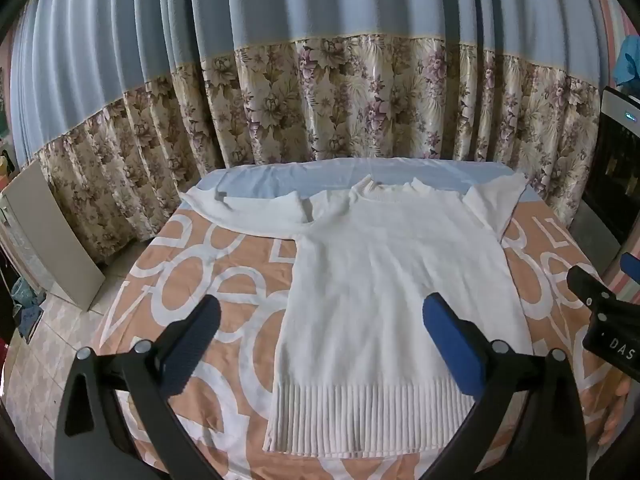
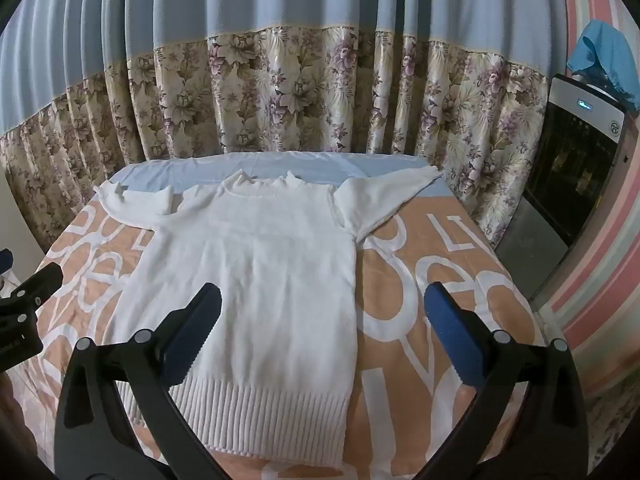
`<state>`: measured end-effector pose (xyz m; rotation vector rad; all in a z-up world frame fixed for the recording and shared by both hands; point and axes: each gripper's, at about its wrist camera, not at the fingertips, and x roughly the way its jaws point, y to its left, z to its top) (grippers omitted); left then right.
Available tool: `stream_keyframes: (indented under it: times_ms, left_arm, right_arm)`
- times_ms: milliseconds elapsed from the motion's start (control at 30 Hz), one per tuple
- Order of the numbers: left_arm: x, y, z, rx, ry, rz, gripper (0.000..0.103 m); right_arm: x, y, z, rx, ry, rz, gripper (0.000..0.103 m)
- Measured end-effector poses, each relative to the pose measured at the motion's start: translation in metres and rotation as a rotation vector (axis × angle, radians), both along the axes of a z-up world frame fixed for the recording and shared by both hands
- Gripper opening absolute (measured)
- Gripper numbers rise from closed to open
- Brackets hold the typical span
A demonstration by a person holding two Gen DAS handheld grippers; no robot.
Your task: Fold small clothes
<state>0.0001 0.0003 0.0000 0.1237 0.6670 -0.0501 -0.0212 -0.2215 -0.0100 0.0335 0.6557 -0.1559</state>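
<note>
White knit sweater (image 1: 384,300) flat on bed, both grippers hovering w/ jaws apart.

Sweater lies face-up on peach bedspread (image 1: 208,280) w/ big white lettering, collar toward floral curtain (image 1: 320,100), ribbed hem nearest cams, sleeves spread out to both sides near far edge. Left gripper (image 1: 320,344) sits above hem's left part, jaws wide apart, nothing between. Right gripper (image 2: 324,340) above hem's right corner, jaws wide too, holding nothing. Blue pads (image 2: 452,340) on fingers. Dark cabinet (image 2: 572,168) at right, blue cloth (image 2: 604,64) on top.
</note>
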Motion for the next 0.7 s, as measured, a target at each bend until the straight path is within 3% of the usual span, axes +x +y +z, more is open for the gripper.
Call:
stream_keyframes:
  times_ms: [700]
  left_arm:
    - [-0.0001, -0.0003, 0.0000, -0.009, -0.002, -0.003, 0.101]
  right_arm:
    - [-0.0002, 0.0014, 0.0015, -0.007, -0.010, -0.002, 0.100]
